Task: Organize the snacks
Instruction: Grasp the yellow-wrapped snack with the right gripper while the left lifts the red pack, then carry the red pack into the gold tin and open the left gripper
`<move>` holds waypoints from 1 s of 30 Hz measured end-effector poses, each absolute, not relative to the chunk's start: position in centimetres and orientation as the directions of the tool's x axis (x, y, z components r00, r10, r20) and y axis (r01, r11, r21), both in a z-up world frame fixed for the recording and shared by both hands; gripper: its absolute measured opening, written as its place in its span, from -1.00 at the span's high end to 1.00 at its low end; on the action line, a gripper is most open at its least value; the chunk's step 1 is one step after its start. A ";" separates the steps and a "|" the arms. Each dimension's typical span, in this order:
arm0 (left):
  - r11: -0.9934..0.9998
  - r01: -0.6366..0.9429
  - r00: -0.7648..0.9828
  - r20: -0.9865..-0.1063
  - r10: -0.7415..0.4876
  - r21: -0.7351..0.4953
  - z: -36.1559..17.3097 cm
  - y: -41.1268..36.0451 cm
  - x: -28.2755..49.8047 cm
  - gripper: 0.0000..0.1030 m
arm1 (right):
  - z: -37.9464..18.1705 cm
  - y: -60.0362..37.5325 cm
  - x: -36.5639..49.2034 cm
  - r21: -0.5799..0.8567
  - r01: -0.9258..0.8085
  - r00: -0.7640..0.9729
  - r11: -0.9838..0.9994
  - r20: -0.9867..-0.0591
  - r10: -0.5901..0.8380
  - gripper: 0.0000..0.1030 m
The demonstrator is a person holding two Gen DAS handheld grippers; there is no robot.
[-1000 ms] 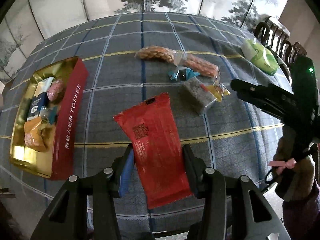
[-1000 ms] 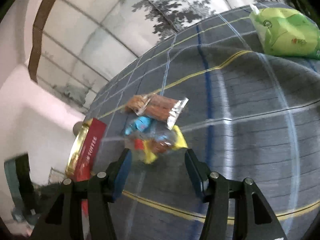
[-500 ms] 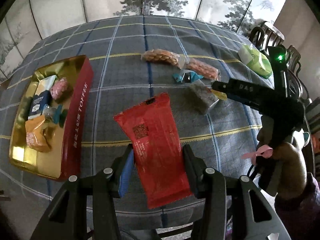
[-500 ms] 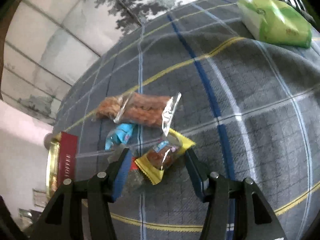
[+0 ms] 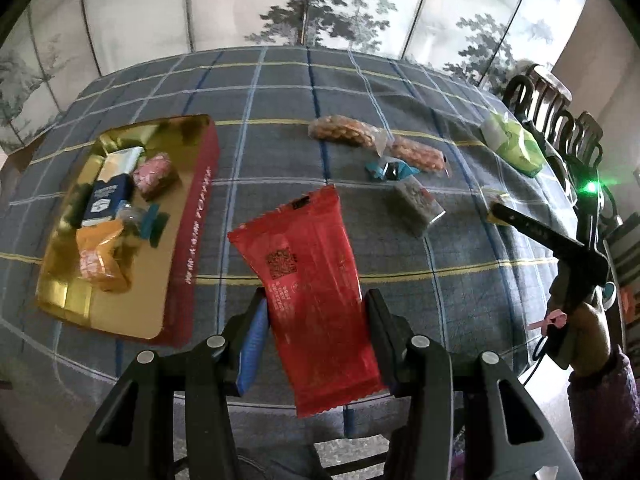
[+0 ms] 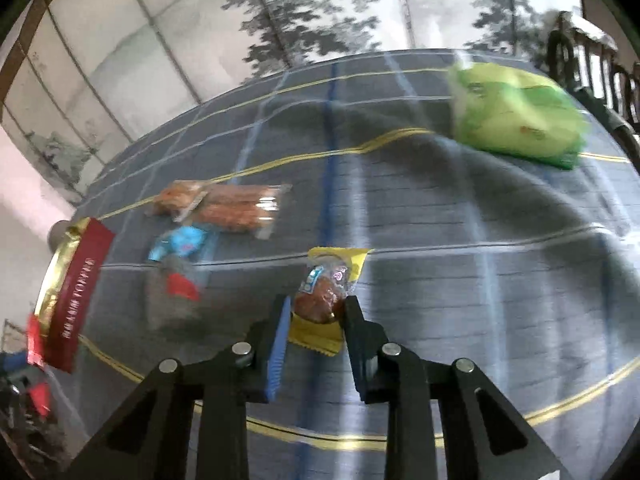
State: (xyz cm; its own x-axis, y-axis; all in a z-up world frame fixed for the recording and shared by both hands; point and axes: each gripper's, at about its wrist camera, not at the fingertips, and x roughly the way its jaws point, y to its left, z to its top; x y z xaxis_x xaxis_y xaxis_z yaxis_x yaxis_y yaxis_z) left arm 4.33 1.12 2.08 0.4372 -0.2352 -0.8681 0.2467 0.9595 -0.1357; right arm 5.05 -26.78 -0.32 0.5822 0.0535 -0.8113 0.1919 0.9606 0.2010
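Toffee box [image 5: 192, 236], open, gold-lined, on plaid tablecloth [image 5: 280, 80] at 10 o'clock from left gripper [image 5: 316, 334]; left hand nearer. Red packet [image 5: 308, 280] pinched in left jaws, long axis toward 12, above cloth. Right gripper [image 6: 316, 326] clamped on yellow-wrapped snack [image 6: 326, 300]; box far off at 9.

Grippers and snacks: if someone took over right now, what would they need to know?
Left gripper: shut on the red packet, held above the table.
Right gripper: just closed on the yellow candy.
Toffee box: holds several snacks already.
Left on the tablecloth: two peanut bags, blue candy, grey bar, green pack.
Next, probably: carry both held snacks to the box.
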 end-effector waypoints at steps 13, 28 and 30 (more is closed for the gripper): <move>0.979 0.178 0.500 -0.848 -0.178 -0.101 3.1 3.4 4.7 0.15 | -0.9 -28.9 3.7 0.110 0.202 0.665 0.973 -0.745 -0.054 0.48; 0.993 0.099 0.526 -0.844 -0.106 -0.063 2.4 7.0 5.7 0.15 | -1.0 -29.4 3.4 0.135 0.208 0.666 0.969 -0.745 -0.039 0.48; 0.994 0.093 0.529 -0.843 -0.096 -0.054 2.3 7.3 5.7 0.15 | -1.0 -29.4 3.4 0.136 0.207 0.667 0.969 -0.744 -0.038 0.48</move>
